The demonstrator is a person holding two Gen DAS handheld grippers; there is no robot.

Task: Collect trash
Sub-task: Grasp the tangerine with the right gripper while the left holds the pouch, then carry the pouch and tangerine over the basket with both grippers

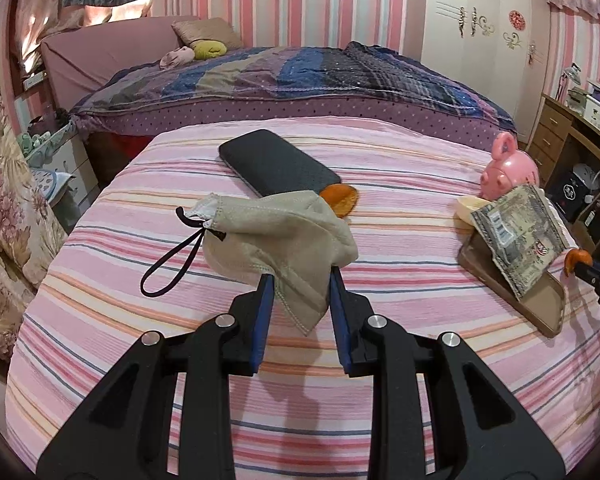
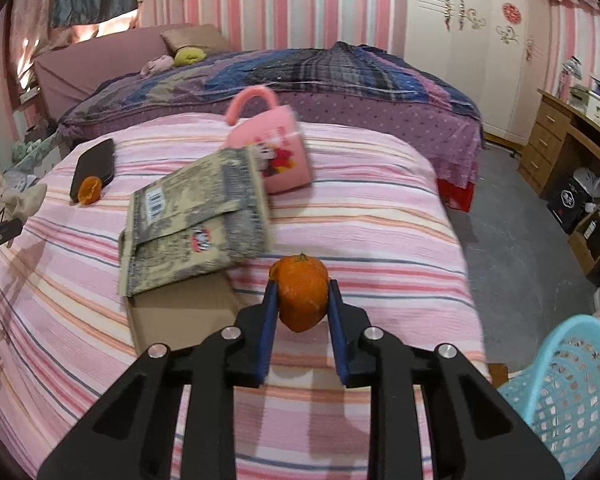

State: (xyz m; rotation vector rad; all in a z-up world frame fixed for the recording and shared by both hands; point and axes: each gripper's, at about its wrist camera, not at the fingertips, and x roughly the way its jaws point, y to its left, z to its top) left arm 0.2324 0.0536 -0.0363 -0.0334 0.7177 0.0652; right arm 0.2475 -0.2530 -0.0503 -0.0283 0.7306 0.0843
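My left gripper [image 1: 300, 282] is shut on a beige cloth pouch [image 1: 276, 232], which hangs above the striped bedspread with its black cord loop [image 1: 168, 264] dangling to the left. My right gripper [image 2: 302, 286] is shut on a piece of orange peel [image 2: 303, 294], held just over the bedspread; in the left wrist view that peel [image 1: 578, 259] shows at the right edge. A second orange peel [image 1: 342, 200] lies against a black case [image 1: 278, 164] further back. A printed paper packet [image 2: 198, 216] rests on a brown flat case [image 2: 180, 316], left of my right gripper.
A pink mug [image 2: 278, 148] lies on its side behind the packet. A light blue plastic basket [image 2: 572, 392] stands on the floor at the lower right, off the bedspread's [image 2: 380, 220] edge. A larger bed with a dark quilt [image 1: 300, 76] is behind; a wooden desk [image 2: 556, 140] at right.
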